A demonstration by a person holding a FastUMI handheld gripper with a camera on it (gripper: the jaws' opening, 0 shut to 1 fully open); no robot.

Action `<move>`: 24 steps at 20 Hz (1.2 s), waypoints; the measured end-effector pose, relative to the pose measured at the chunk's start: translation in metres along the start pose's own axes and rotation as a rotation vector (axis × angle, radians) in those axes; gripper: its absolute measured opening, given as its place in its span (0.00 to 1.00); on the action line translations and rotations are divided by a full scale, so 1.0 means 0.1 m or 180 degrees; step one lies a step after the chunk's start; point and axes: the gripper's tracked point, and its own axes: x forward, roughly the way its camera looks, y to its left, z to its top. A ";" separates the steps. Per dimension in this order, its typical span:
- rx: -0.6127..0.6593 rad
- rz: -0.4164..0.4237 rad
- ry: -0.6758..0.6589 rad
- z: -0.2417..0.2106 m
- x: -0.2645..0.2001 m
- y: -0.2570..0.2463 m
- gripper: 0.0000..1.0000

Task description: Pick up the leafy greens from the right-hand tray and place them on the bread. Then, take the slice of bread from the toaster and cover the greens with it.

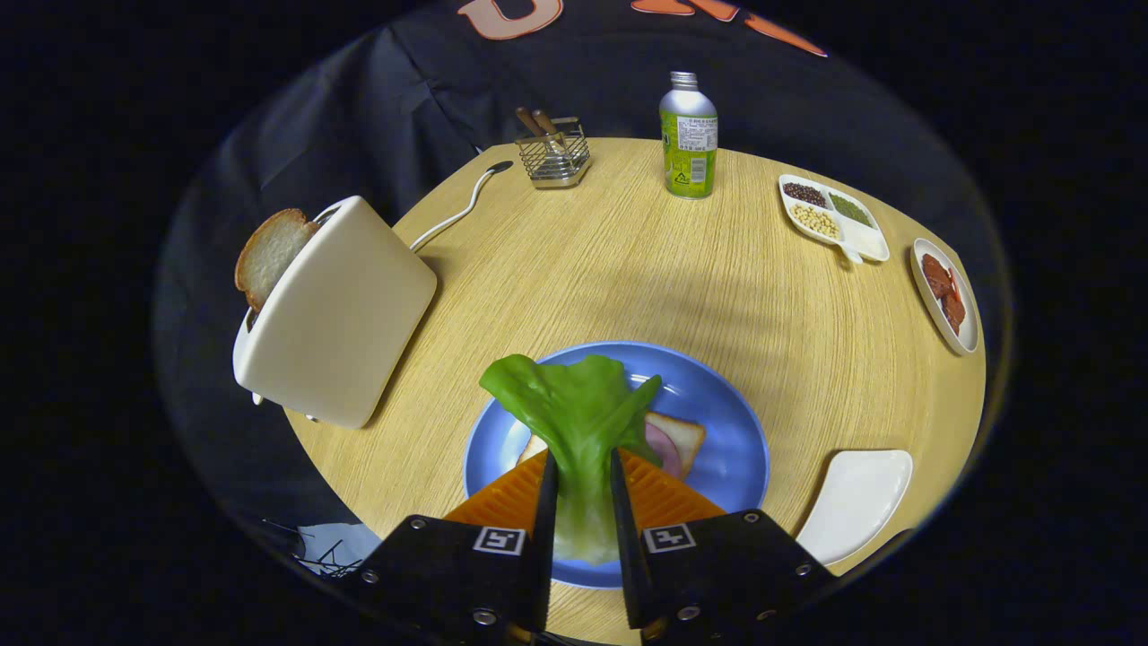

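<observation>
The gripper [581,467] has its jaws clenched on the pale stalk of the leafy greens [578,408], low in the centre of the frame, and the leaf fans out just ahead of the fingers, over the blue plate [726,404]. Below it lies the bread [683,437] with a pink slice on top. That leaf looks light, soft and floppy, so the firmer stalk is the sensible place to hold; it should drape on release. At left of the frame, the toaster [336,314] on the tabletop [646,269] holds the second slice of bread [269,254]: light, stiffish, crumbly, best pinched by its exposed top crust.
</observation>
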 end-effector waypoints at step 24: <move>-0.0289 0.0336 -0.0408 1.44 -1.04 2.12 0.89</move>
